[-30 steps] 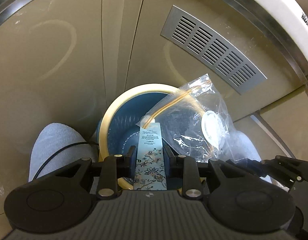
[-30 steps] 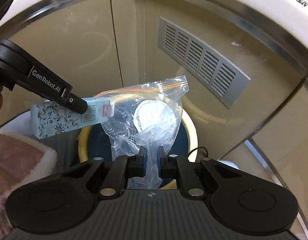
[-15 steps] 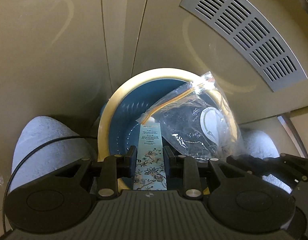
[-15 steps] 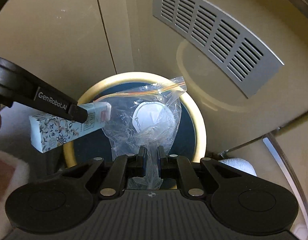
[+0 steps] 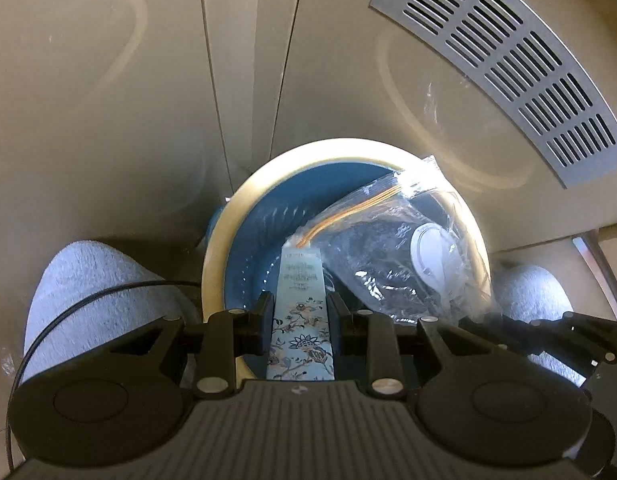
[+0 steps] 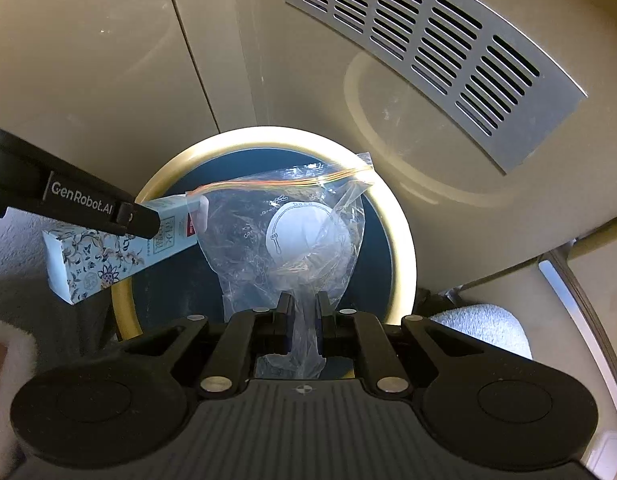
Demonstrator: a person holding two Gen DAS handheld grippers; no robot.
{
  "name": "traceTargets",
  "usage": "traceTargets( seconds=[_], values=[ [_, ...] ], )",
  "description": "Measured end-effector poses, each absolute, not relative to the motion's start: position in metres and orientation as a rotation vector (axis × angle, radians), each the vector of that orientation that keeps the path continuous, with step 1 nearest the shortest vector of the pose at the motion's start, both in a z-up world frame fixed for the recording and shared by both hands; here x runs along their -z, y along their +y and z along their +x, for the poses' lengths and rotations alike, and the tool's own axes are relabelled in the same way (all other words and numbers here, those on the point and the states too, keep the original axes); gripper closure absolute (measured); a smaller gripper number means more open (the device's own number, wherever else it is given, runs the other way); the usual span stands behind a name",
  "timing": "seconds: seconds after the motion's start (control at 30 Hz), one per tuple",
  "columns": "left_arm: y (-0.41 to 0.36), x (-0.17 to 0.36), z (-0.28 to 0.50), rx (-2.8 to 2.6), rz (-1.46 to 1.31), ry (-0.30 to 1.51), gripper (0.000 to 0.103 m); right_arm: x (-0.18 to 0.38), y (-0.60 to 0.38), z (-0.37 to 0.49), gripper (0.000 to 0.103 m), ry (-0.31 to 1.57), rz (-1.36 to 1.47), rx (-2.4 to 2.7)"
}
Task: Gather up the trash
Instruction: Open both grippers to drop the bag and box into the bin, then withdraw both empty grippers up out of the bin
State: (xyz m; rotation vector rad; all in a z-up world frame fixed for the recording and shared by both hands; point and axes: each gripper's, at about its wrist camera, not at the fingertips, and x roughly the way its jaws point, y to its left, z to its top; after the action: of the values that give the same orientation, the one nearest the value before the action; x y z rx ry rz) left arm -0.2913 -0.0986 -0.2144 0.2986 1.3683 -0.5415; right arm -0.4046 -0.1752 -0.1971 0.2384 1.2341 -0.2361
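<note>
My left gripper (image 5: 301, 309) is shut on a long pale-blue floral box (image 5: 300, 316), held over the open blue trash bin with a cream rim (image 5: 216, 264). The box also shows in the right wrist view (image 6: 108, 258), with the left gripper's finger (image 6: 136, 220) across it. My right gripper (image 6: 302, 309) is shut on a clear zip bag (image 6: 304, 236) with an orange seal and a white round label, hanging over the bin's rim (image 6: 404, 248). The bag also shows in the left wrist view (image 5: 392, 256).
Beige cabinet doors (image 5: 108, 100) stand right behind the bin, with a grey slotted vent (image 5: 508, 52) at upper right, also in the right wrist view (image 6: 428, 48). Grey fuzzy slippers flank the bin (image 5: 88, 292) (image 6: 480, 332).
Both grippers have moved lower and closer to the bin, which now looks larger. The box and the bag stay gripped.
</note>
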Motion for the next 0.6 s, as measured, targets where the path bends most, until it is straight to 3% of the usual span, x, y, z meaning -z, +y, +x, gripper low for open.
traceTargets(
  seconds=[0.03, 0.07, 0.1, 0.13, 0.17, 0.6],
  values=[
    [-0.099, 0.214, -0.291, 0.539, 0.302, 1.365, 0.063, 0.196, -0.172, -0.406, 0.08, 1.236, 0.243, 0.238],
    [-0.098, 0.213, -0.291, 0.534, 0.306, 1.369, 0.032, 0.197, -0.174, -0.407, 0.071, 1.247, 0.248, 0.232],
    [-0.098, 0.211, -0.292, 0.523, 0.304, 1.372, 0.002, 0.199, -0.174, -0.405, 0.048, 1.257, 0.245, 0.231],
    [-0.095, 0.208, -0.292, 0.51, 0.293, 1.357, 0.001, 0.199, -0.174, -0.406, 0.029, 1.26, 0.237, 0.237],
    [-0.092, 0.203, -0.294, 0.507, 0.28, 1.327, 0.0, 0.195, -0.173, -0.409, 0.025, 1.251, 0.228, 0.248],
    [-0.056, 0.151, -0.318, 0.51, 0.243, 1.253, 0.0, 0.141, -0.171, -0.446, 0.01, 1.12, 0.249, 0.273]
  ],
)
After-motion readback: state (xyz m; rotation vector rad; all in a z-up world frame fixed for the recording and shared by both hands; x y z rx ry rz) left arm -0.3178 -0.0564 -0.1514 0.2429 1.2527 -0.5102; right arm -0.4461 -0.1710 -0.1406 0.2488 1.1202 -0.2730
